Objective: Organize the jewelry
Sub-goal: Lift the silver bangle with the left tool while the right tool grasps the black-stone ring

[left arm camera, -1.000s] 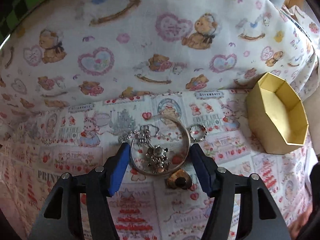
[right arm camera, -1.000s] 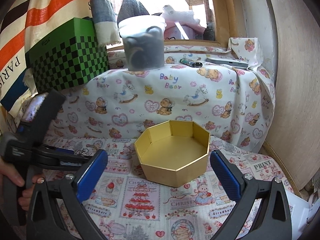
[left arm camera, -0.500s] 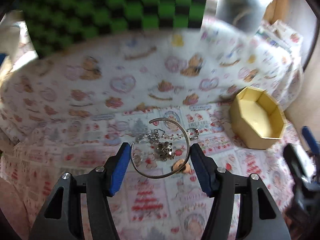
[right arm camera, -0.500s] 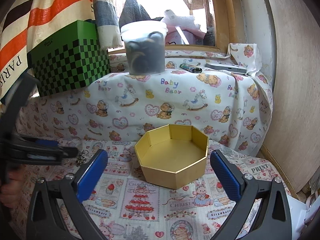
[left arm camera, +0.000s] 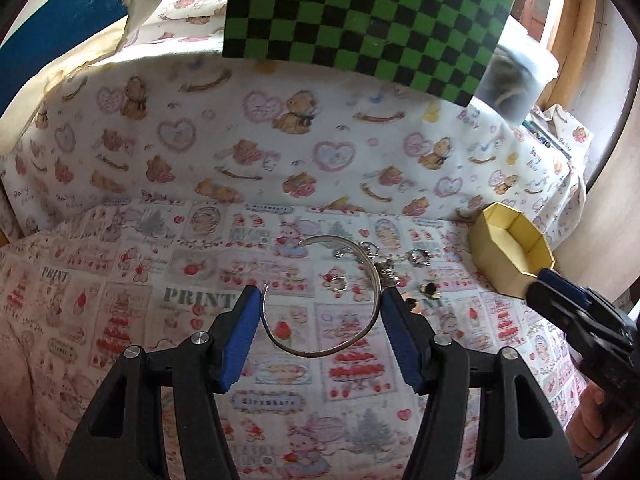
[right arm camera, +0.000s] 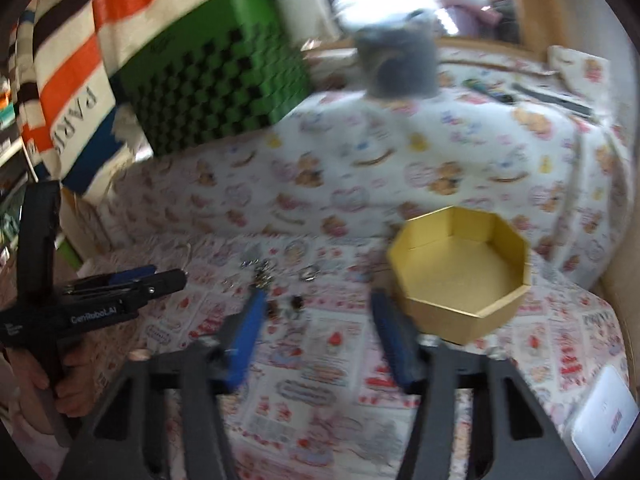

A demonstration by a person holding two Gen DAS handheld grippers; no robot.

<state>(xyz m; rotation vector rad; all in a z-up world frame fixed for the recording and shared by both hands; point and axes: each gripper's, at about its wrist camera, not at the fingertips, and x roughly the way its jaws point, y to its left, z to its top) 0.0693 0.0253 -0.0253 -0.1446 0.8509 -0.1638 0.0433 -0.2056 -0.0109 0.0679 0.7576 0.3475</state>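
Observation:
My left gripper (left arm camera: 320,312) is shut on a silver open bangle (left arm camera: 320,350) and holds it above the printed cloth. Below it lie small pieces: a ring (left arm camera: 339,283), a charm cluster (left arm camera: 386,268), a second ring (left arm camera: 418,257) and dark earrings (left arm camera: 430,289). The gold octagonal box (left arm camera: 512,252) stands at the right; it also shows in the right wrist view (right arm camera: 460,272), empty. My right gripper (right arm camera: 318,316) is open and empty, just left of the box, with the earrings (right arm camera: 286,307) between its fingers. The left gripper (right arm camera: 120,286) appears at the left there.
A green checkered box (left arm camera: 368,20) and a grey tub (right arm camera: 394,56) stand on the raised ledge behind. A striped bag (right arm camera: 68,80) hangs at the far left. A white card (right arm camera: 604,412) lies at the front right. A wooden wall bounds the right side.
My left gripper has lifted the bangle off the jewelry pile and pulled back to the left. My right gripper has swung left and down towards the pile, its jaws narrower than before.

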